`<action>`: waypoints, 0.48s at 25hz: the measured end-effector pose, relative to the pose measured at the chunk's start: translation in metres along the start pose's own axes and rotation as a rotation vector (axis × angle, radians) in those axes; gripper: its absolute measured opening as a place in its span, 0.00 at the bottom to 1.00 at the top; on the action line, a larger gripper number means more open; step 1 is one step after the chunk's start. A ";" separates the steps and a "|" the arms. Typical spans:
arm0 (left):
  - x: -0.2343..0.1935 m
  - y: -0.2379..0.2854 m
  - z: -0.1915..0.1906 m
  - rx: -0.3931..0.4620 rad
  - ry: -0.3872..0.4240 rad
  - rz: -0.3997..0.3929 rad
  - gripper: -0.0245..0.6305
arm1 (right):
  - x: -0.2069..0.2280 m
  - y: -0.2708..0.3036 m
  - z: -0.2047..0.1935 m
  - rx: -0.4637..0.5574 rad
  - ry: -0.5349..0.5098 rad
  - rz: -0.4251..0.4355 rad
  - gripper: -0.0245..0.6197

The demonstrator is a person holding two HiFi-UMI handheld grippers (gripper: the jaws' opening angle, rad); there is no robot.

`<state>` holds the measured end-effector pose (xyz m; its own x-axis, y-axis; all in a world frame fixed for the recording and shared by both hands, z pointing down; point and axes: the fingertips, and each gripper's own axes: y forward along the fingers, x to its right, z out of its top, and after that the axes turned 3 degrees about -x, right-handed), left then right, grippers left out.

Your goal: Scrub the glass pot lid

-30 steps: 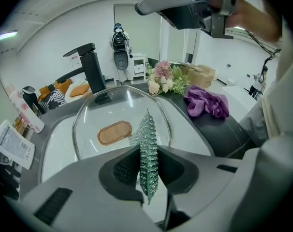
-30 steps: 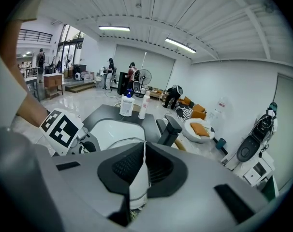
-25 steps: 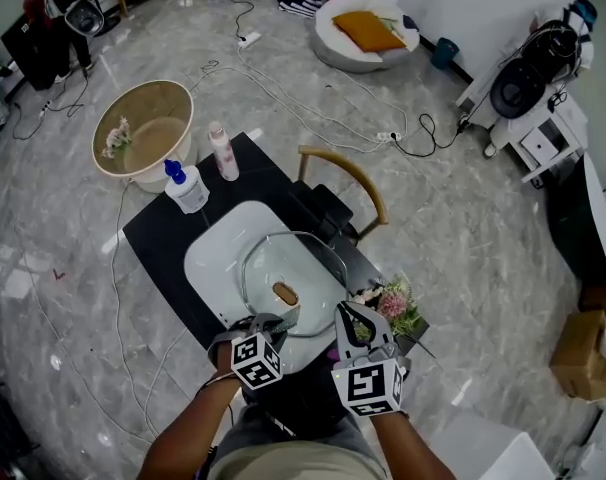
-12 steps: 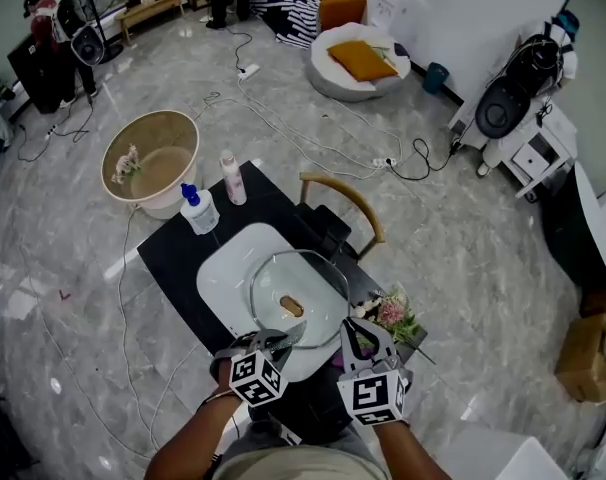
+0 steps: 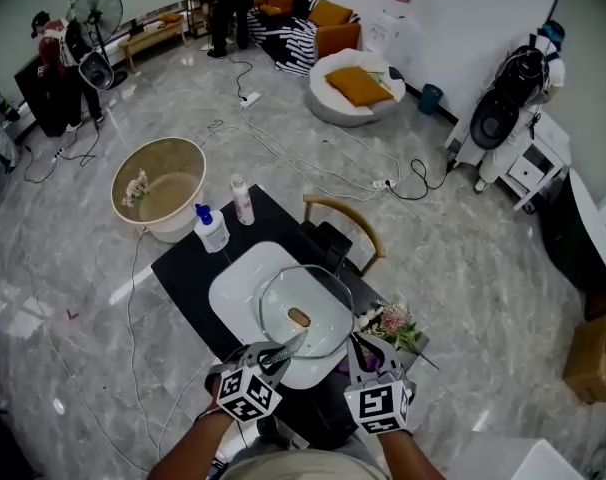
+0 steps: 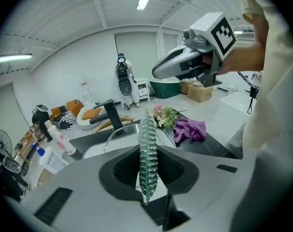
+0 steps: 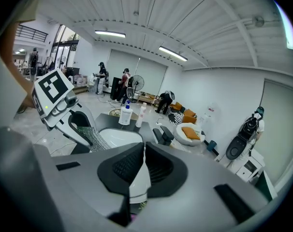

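Observation:
The glass pot lid [image 5: 318, 290] with a brown knob [image 5: 299, 317] lies on a white basin [image 5: 241, 286] on the black table [image 5: 188, 258]. My left gripper [image 5: 273, 356] is at the lid's near edge, shut on a glittery green scrub pad [image 5: 286, 349]. In the left gripper view the pad [image 6: 148, 153] stands edge-on between the jaws of the left gripper [image 6: 147, 180], with the lid's rim [image 6: 118, 129] beyond it. My right gripper [image 5: 355, 348] hovers to the right of the lid, shut and holding nothing. In its own view the right gripper [image 7: 139, 170] points over the basin [image 7: 118, 137].
A pump bottle [image 5: 212, 230] and a pink-white bottle [image 5: 243, 200] stand at the table's far corner. Flowers [image 5: 391, 319] and a purple cloth [image 6: 190, 128] lie right of the basin. A chair [image 5: 345, 222] is behind the table, with a beige tub [image 5: 161, 185] and cables on the floor.
The head view has tilted up, so the table sits lower and more of the room shows. Both grippers stay at the lid's near side, the left one still holding the pad.

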<state>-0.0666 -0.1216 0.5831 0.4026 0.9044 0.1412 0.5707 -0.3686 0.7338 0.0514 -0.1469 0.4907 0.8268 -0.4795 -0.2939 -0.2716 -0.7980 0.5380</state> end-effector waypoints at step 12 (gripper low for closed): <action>-0.003 -0.064 0.020 0.083 0.025 0.074 0.17 | -0.007 -0.030 0.014 0.034 0.017 -0.029 0.08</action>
<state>-0.0901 -0.1051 0.5220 0.4280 0.8790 0.2103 0.5982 -0.4499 0.6631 0.0473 -0.1246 0.4654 0.8428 -0.4500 -0.2952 -0.2635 -0.8234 0.5026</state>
